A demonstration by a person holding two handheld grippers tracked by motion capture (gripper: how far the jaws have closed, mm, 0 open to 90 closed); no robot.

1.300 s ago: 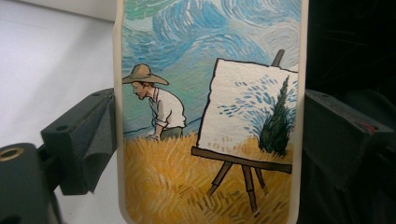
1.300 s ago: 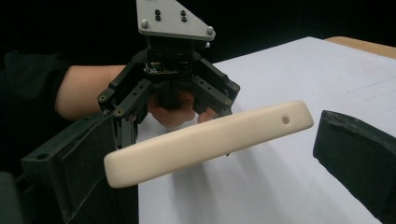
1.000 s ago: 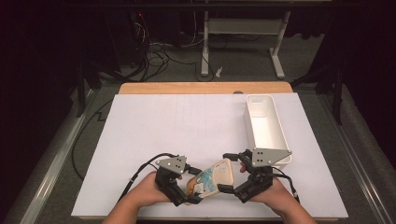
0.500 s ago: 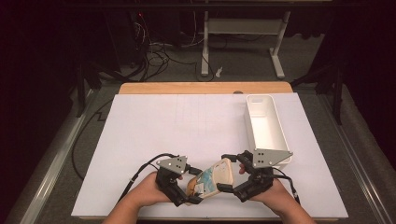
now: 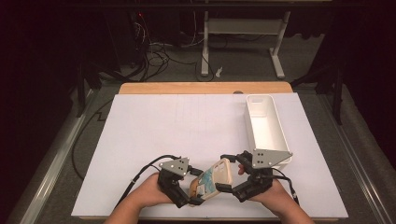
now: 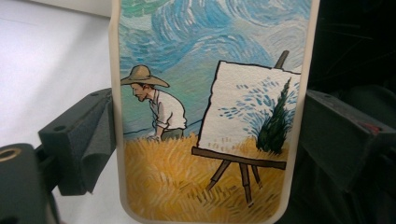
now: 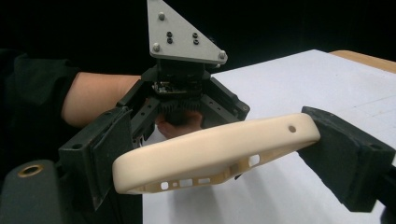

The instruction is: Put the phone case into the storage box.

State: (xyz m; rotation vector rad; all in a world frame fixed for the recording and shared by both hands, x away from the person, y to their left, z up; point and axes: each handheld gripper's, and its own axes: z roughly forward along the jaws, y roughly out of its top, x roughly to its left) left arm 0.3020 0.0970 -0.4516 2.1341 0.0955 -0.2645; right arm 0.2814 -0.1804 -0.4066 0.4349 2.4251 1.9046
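Observation:
A phone case (image 5: 214, 179) with a cream rim and a painted scene of a man in a straw hat beside an easel hangs just above the table's front edge. My left gripper (image 5: 194, 193) is shut on it. In the left gripper view the painted face (image 6: 205, 116) stands upright with both jaws pressed on its long sides. My right gripper (image 5: 228, 172) is shut on the far end. In the right gripper view the cream rim (image 7: 219, 149) spans from one jaw to the other, and the left gripper's grey plate (image 7: 182, 37) and a hand show behind it.
A white rectangular bin (image 5: 280, 135) stands empty at the right, just beyond my right gripper. White paper (image 5: 187, 126) covers the table, with a wooden edge (image 5: 205, 87) at the back. Cables and desk legs lie on the floor beyond.

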